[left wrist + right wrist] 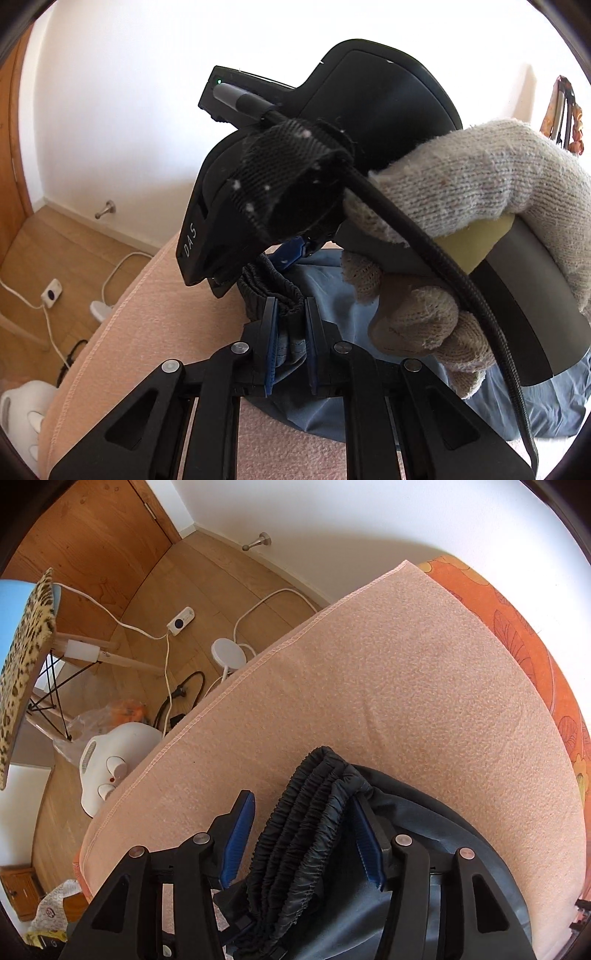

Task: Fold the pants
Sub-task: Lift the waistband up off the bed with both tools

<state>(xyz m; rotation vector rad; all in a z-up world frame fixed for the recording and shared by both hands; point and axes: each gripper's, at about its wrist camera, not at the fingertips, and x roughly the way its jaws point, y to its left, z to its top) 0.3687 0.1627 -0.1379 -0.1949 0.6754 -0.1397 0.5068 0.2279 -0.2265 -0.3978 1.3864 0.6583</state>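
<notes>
The blue-grey pants (332, 280) lie on a pink blanket (155, 295), their gathered elastic waistband (306, 812) bunched up. My left gripper (290, 314) is shut on a fold of the waistband (291, 306). My right gripper (303, 805) is open, its blue-padded jaws on either side of the waistband, which lies between them. In the left wrist view the right gripper's black body (332, 147) and a gloved hand (461, 206) fill the middle and hide most of the pants.
The pink blanket (369, 686) covers an orange flowered bed (517, 627). On the wooden floor to the left are a white heater (118, 753), a power strip (181, 620) with cables, and a chair with a leopard-print seat (26, 657).
</notes>
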